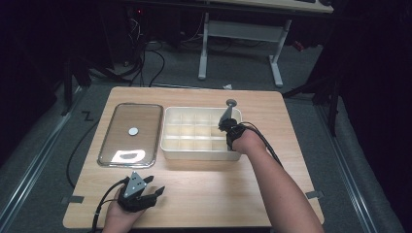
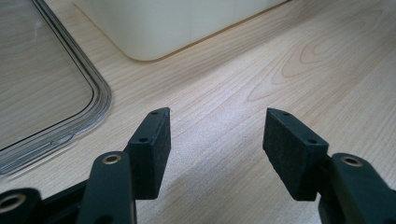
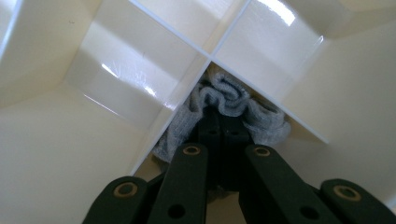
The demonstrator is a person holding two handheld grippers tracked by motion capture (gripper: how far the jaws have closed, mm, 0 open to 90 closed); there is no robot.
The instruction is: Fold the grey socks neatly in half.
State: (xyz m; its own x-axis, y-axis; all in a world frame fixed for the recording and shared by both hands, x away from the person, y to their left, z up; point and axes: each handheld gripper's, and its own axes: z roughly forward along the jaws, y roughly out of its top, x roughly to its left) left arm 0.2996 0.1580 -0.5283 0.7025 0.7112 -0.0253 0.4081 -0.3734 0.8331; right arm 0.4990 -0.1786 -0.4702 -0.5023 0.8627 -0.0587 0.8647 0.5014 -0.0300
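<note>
The right gripper (image 3: 223, 122) is down inside the cream divided organizer box (image 1: 166, 127), jaws pinched tight together with a bunched grey sock (image 3: 233, 95) right at their tips, so it looks like it's stuffing the sock into one of the compartments on the box's right side. In the right gripper view the sock sits wadded against the corner where the dividers (image 3: 187, 88) cross, with a bit of fabric down along the left wall. Best bet here: push straight down rather than sideways, since those thin dividers probably flex, and make sure no loose bit hangs over into the next cell before letting go. The left gripper (image 1: 141, 192) rests on the table (image 1: 272, 107) near the front edge, jaws spread wide and empty, beside the clear lid (image 1: 116, 121); it could brace the box if it slides.
</note>
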